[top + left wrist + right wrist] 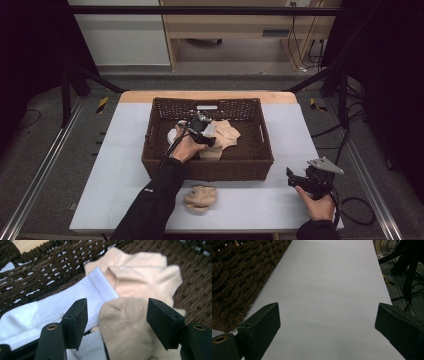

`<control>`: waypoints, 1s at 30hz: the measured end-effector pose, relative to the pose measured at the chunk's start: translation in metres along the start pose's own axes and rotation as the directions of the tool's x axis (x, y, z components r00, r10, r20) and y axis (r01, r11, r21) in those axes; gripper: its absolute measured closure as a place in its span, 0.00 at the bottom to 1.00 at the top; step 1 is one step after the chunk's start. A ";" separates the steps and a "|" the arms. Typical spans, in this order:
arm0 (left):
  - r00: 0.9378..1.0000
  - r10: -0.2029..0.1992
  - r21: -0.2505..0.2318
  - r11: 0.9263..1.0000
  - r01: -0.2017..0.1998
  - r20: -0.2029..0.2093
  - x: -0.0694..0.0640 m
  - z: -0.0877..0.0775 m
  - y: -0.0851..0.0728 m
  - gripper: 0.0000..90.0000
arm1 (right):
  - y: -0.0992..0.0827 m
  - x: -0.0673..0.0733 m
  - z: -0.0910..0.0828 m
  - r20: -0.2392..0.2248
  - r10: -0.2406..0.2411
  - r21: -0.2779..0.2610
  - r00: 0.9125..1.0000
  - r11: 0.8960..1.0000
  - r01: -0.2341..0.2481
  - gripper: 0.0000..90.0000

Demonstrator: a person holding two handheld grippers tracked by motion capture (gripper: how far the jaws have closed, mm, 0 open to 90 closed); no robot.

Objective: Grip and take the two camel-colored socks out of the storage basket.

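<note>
Left tool (117,317) low in the basket (207,167), jaws wide astride the tan sock (125,327), placed to pinch. Right tool (327,327) wide, empty, parked over bare surface (327,277) at frame's lower right.

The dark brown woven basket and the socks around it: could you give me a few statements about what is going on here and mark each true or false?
1. The left gripper hangs open over socks inside the dark brown woven basket. True.
2. A white ribbed sock lies in the basket beside the beige socks. True.
3. The right gripper is clamped on a sock. False: its jaws stand open over the bare pale grey table top.
4. Every sock is in the basket. False: a crumpled beige sock lies on the table in front of it.
5. The basket is tipped on its side. False: it stands upright.
</note>
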State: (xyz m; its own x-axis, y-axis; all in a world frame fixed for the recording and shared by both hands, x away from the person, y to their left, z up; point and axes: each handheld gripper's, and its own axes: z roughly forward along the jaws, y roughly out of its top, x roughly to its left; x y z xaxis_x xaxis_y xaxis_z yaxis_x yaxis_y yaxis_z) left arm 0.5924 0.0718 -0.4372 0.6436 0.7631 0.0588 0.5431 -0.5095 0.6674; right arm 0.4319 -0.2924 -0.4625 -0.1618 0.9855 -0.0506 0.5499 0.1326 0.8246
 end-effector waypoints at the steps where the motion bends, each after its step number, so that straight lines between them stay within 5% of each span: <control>1: 1.000 0.005 0.007 1.000 -0.005 0.002 0.000 0.001 0.000 0.37 | 0.000 0.000 0.000 0.001 -0.002 0.000 1.000 1.000 0.002 0.07; 8: 0.999 0.031 0.033 0.999 -0.032 0.028 0.002 0.007 -0.004 0.38 | 0.001 0.001 0.001 0.000 -0.012 0.003 1.000 1.000 0.012 0.07; 15: 0.997 0.051 0.076 0.996 -0.056 0.064 0.000 0.009 -0.006 0.54 | 0.001 0.001 0.001 -0.001 -0.009 0.007 1.000 1.000 0.009 0.07; 26: 0.990 -0.050 0.138 0.990 0.031 0.133 0.000 0.004 -0.006 0.83 | 0.000 0.001 0.001 0.004 -0.008 0.007 1.000 1.000 0.008 0.08; 30: 0.988 -0.076 0.105 0.992 0.062 0.134 0.002 -0.003 -0.005 0.88 | 0.000 0.001 0.000 0.005 -0.004 0.011 1.000 1.000 0.004 0.08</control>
State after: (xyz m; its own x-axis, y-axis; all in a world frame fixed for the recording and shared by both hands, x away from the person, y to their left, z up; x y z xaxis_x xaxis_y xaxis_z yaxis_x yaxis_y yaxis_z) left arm 0.5896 0.0766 -0.4382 0.6669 0.7395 -0.0917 0.6358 -0.5004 0.5877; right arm 0.4322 -0.2909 -0.4624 -0.1599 0.9855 -0.0570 0.5578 0.1378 0.8184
